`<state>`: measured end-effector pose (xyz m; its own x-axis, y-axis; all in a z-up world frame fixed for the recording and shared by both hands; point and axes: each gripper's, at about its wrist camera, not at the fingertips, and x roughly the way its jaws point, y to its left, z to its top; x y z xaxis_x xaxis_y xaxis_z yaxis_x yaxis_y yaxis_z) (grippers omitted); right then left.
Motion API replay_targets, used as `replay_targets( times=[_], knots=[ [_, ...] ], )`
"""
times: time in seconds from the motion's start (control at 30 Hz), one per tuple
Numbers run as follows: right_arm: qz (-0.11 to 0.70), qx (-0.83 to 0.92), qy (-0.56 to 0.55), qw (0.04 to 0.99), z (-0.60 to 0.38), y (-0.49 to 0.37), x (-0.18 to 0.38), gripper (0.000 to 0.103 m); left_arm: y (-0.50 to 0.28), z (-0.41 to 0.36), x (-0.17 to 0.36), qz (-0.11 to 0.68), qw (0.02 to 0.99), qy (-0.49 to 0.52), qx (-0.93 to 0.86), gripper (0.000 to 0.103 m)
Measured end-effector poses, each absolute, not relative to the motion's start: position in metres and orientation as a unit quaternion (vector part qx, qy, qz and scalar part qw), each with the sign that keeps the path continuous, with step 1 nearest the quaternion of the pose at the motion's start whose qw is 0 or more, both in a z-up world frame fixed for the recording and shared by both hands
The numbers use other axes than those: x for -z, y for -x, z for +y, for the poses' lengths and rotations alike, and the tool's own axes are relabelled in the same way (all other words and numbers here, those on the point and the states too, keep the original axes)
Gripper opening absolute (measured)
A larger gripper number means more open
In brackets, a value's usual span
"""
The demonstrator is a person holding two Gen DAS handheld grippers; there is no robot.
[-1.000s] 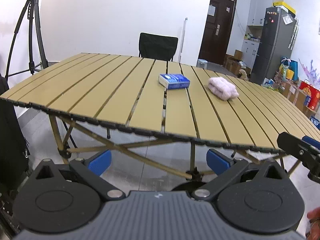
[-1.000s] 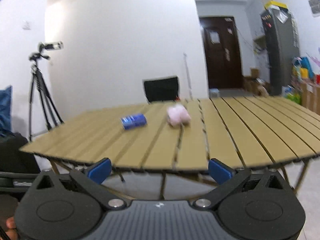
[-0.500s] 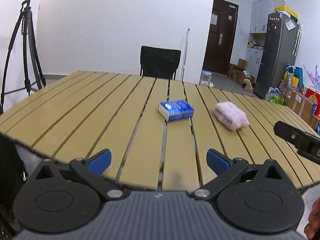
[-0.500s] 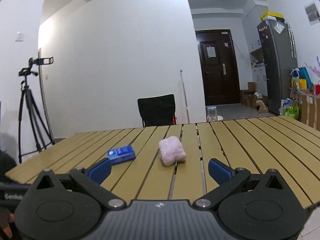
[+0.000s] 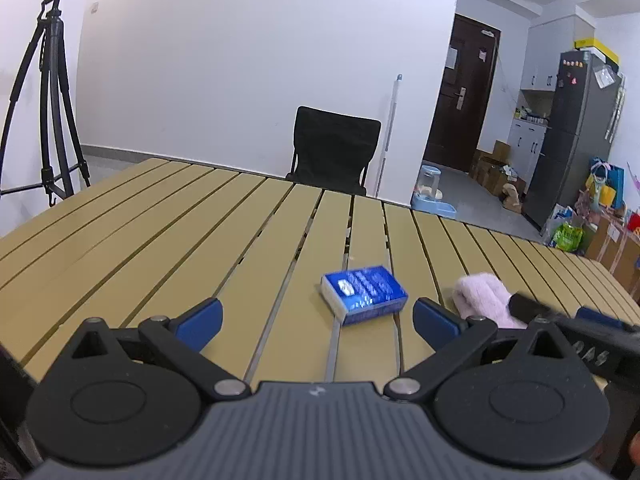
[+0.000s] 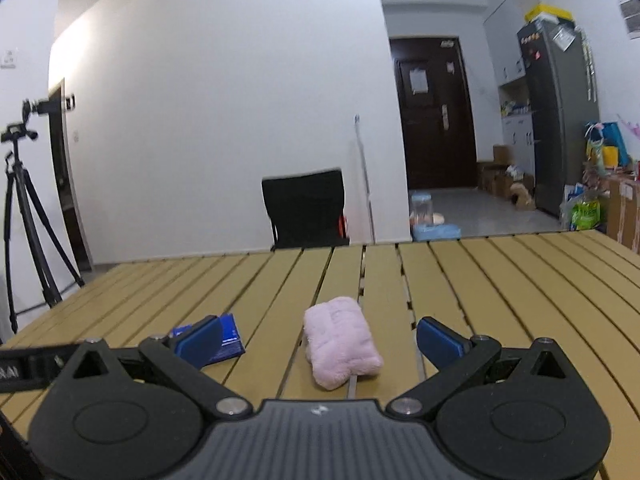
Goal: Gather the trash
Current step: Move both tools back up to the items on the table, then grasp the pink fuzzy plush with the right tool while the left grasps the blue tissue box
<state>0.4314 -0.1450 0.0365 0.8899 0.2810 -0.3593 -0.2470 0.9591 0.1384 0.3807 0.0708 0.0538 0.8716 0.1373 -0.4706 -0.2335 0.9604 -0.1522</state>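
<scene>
Table [image 5: 132,248]: tan slatted top with dark gaps between the slats; fills the lower half of both views.
Blue box [image 5: 364,290]: small flat pack, blue top with white sides, lying on the table at an angle — ahead of the left gripper, nearer its right finger; its print is too blurred to read. In the right wrist view it [image 6: 230,338] sits partly behind that gripper's left finger.
Pink cloth [image 6: 340,346]: soft, folded pink bundle lying on the table, between the fingers of the right gripper in its view and a little ahead of them, touching neither. In the left wrist view it [image 5: 482,300] lies just right of the box, apart from it.
Left gripper [image 5: 316,320]: fingers spread wide, blue pads facing inward, holding nothing — low over the near part of the table.
Right gripper [image 6: 318,338]: fingers spread wide, nothing pinched; lined up on the cloth. Its dark body also shows at the right edge of the left wrist view.
Chair [image 5: 334,148]: black, at the far side of the table.
Tripod [image 5: 52,92]: black, standing at the far left by the white wall.
Door [image 6: 436,114]: dark brown, closed, beyond the table to the right.
Fridge [image 5: 568,136]: dark, tall, far right, with bags and boxes on the floor beside it.
</scene>
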Motion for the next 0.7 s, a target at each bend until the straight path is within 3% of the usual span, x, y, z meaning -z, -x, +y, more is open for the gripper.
replay_targets(
  times=[0.53, 0.7],
  knots=[
    [0.281, -0.099, -0.016, 0.954, -0.115, -0.510, -0.015, 0.103, -0.425, 0.071, -0.041, 0.259, 0.955, 0.103, -0.099, 0.103],
    [0.291, -0.100, -0.012, 0.951, -0.109, -0.518, -0.010, 0.094, -0.426, 0.073, -0.040, 0.259, 0.955, 0.107, -0.095, 0.103]
  ],
)
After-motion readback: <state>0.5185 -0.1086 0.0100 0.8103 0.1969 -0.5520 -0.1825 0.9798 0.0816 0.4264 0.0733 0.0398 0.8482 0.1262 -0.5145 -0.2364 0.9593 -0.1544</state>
